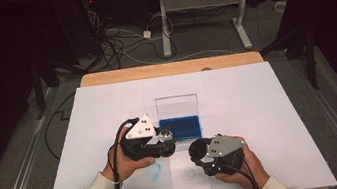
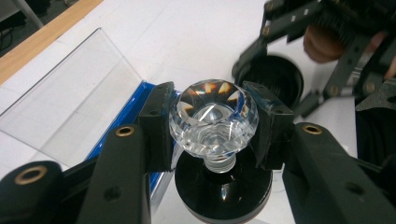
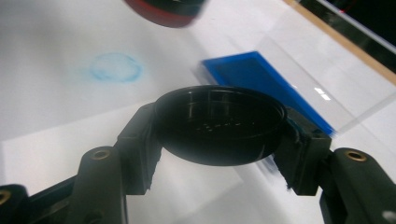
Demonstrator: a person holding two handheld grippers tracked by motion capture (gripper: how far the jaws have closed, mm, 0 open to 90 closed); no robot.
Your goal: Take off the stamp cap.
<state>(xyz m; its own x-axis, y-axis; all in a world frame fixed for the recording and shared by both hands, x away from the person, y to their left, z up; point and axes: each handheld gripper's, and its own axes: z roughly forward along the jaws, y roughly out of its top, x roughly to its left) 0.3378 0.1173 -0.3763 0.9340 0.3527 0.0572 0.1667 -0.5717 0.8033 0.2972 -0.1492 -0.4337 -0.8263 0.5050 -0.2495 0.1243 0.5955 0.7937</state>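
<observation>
A stamp with a clear faceted crystal knob [image 2: 213, 116] and a round black base [image 2: 223, 186] is held off the table. My left gripper [image 2: 213, 126] is shut on the knob, one pad on each side; in the high view the left gripper [image 1: 165, 138] sits just left of the blue ink pad [image 1: 181, 127]. My right gripper [image 3: 219, 135] is shut on a round black cap [image 3: 219, 123], hollow side up. In the high view this cap [image 1: 196, 148] hangs close to the right of the stamp. The stamp's underside [image 3: 163, 9] shows at the top of the right gripper view.
The ink pad's clear lid [image 1: 177, 106] stands open behind it. A blue smudge [image 1: 153, 172] and a faint round print [image 1: 187, 174] mark the white sheet near the table's front edge. Bare wood [image 1: 167, 68] edges the far side.
</observation>
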